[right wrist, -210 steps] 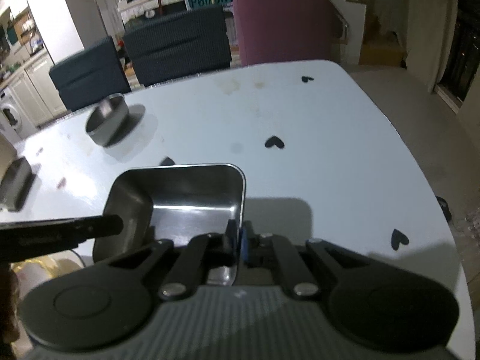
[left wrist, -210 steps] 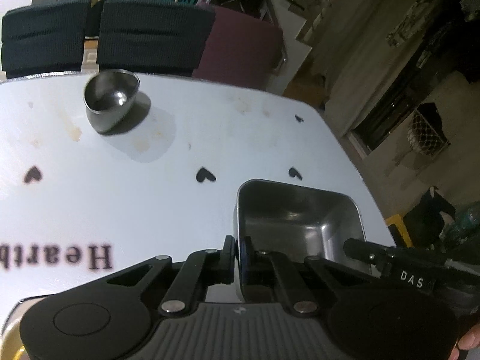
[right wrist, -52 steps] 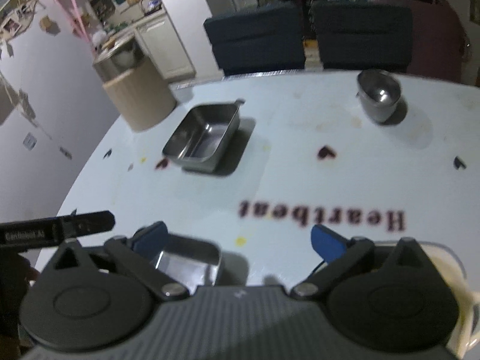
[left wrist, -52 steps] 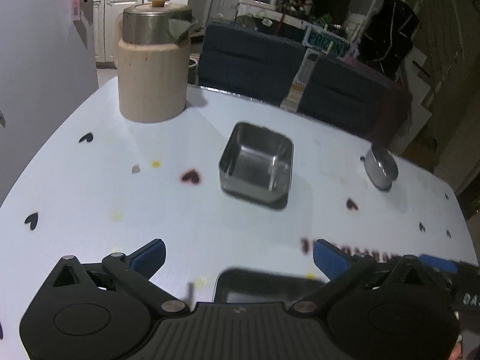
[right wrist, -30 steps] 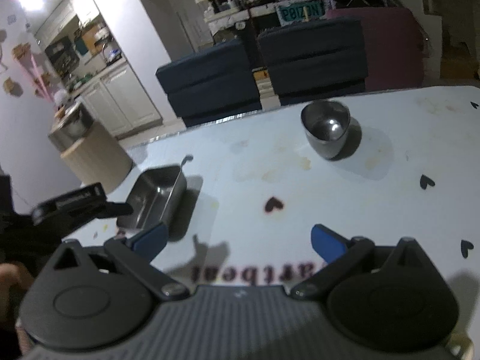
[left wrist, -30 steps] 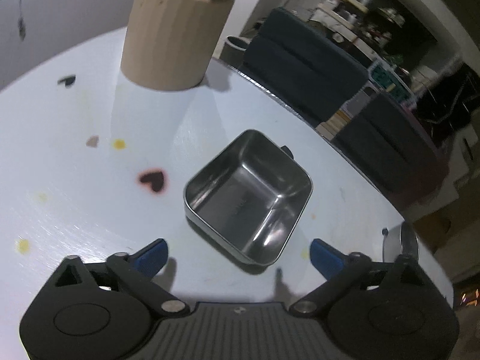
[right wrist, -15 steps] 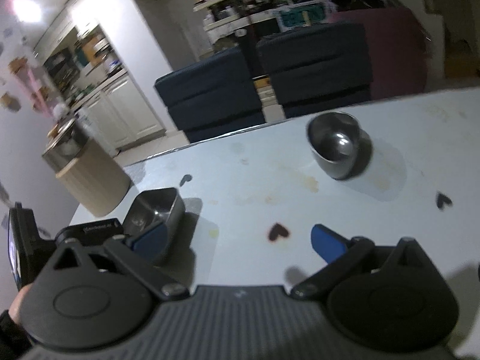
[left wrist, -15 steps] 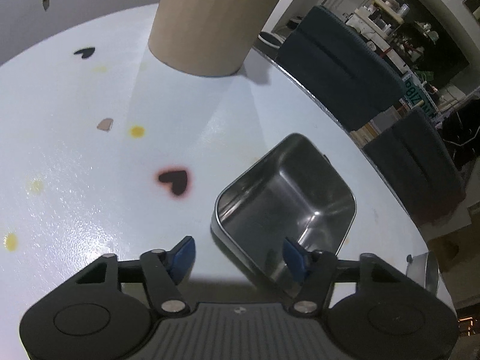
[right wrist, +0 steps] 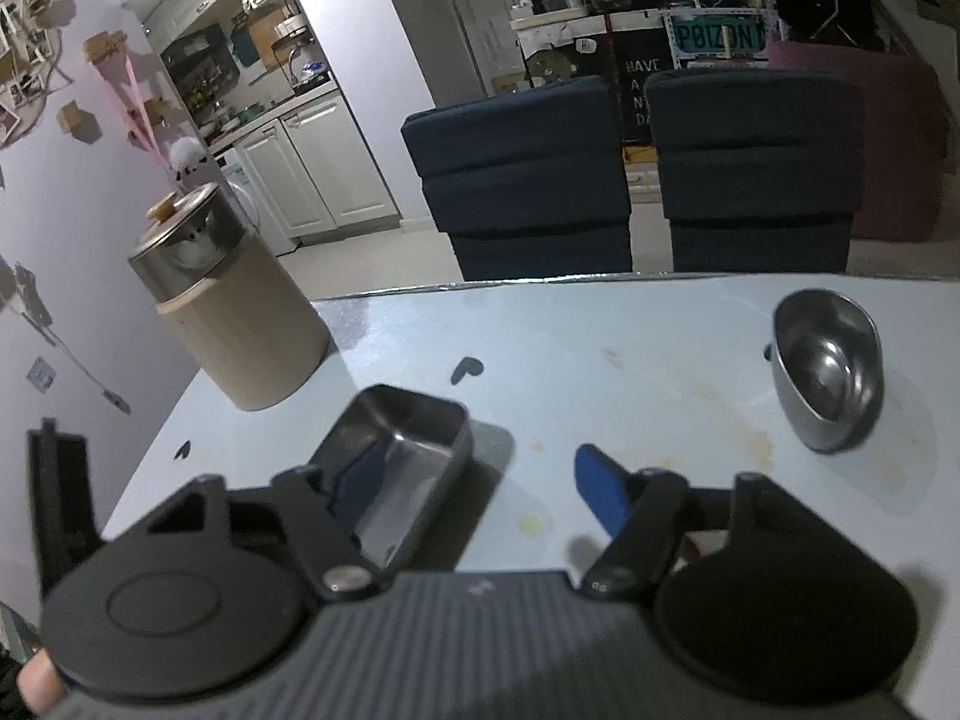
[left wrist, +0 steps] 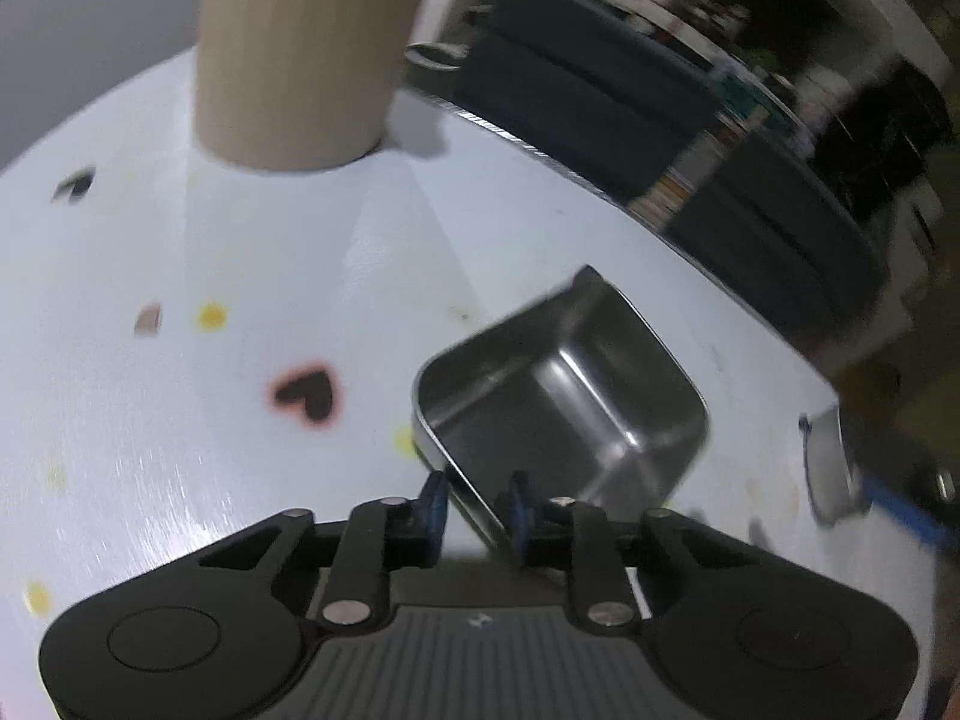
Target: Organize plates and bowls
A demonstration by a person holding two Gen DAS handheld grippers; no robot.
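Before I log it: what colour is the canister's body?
Beige, ribbed; clearest in the right wrist view.

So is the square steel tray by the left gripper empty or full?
Empty: the square steel tray shows only bare, shiny metal inside, in both wrist views.

The left wrist view is smeared by motion: the round bowl (left wrist: 831,468) at its right edge is a grey blur, half covered by a dark blurred shape. The beige canister (left wrist: 294,54) is cut off by that picture's top edge, lid unseen. The near corner of the square steel tray (left wrist: 564,396) is hidden behind the left claw (left wrist: 475,507), so whether its pads press the rim cannot be told. In the right wrist view, the right claw (right wrist: 480,480) covers the tray's near left part with 1 blue finger (right wrist: 357,480).
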